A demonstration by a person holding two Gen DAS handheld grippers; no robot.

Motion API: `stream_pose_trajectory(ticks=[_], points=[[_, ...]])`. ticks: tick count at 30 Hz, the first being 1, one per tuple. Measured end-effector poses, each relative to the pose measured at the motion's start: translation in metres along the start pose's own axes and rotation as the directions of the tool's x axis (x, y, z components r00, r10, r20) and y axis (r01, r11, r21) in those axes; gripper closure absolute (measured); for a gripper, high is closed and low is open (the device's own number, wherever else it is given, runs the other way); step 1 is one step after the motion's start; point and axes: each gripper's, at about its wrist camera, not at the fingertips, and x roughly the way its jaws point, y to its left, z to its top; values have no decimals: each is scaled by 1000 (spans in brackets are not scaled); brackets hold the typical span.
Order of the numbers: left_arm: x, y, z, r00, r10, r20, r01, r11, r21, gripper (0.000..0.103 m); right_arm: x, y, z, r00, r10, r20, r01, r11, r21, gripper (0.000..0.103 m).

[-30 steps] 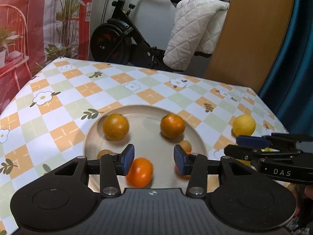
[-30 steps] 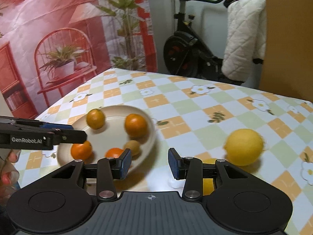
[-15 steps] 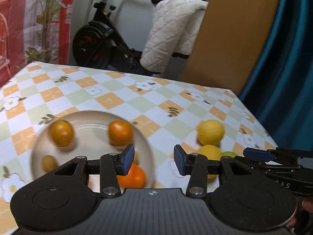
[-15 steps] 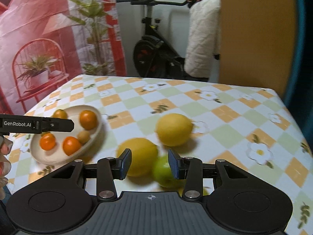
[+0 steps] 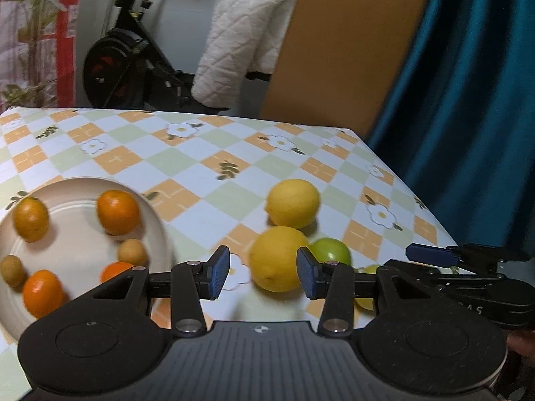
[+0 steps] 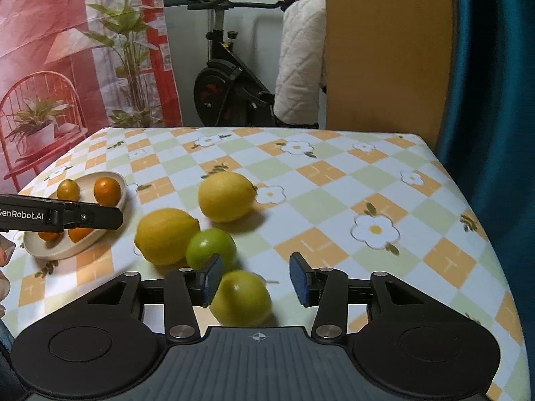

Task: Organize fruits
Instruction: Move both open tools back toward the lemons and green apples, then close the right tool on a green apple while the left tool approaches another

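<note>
Left wrist view: left gripper (image 5: 263,274), fingers spread and empty, faces a lemon (image 5: 279,259) on the surface, just ahead and slightly right of centre btwn the fingers. Plate (image 5: 157,230) of oranges sits off to the left.

Right wrist view: right gripper (image 6: 253,280), fingers apart w/ nothing held; a yellow-green fruit (image 6: 241,298) lies btwn them, hard by the left finger. This gripper looks nearer its fruit.

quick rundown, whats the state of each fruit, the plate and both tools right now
left tool: open, empty, nearer lemon seen between its fingers
right tool: open, empty, above the yellow-green fruit
round cream plate: holds small orange and tan fruits
nearer yellow lemon: on the tablecloth, touching the round green fruit
farther yellow lemon: on the tablecloth, apart
yellow-green fruit: on the tablecloth
</note>
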Motion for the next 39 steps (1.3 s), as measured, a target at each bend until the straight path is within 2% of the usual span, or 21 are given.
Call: stream_pose_trajectory(ticks=[9, 14, 23, 34, 39], points=[[8, -19, -6, 999, -24, -30, 25, 998, 50, 57, 8, 0, -12, 999, 39, -34, -38, 999, 10, 49], [10, -21, -6, 999, -28, -37, 30, 998, 57, 57, 18, 6, -11, 996, 71, -49, -71, 997, -5, 49], [13, -23, -6, 998, -36, -49, 40, 997, 67, 57, 26, 6, -15, 990, 124, -72, -123, 992, 18, 56], [15, -24, -5, 998, -42, -53, 46, 996, 75, 57, 29, 3, -15, 988, 140, -63, -137, 990, 43, 59], [16, -27, -4, 997, -49, -52, 54, 995, 83, 57, 25, -3, -15, 991, 120, -50, -118, 992, 51, 59]])
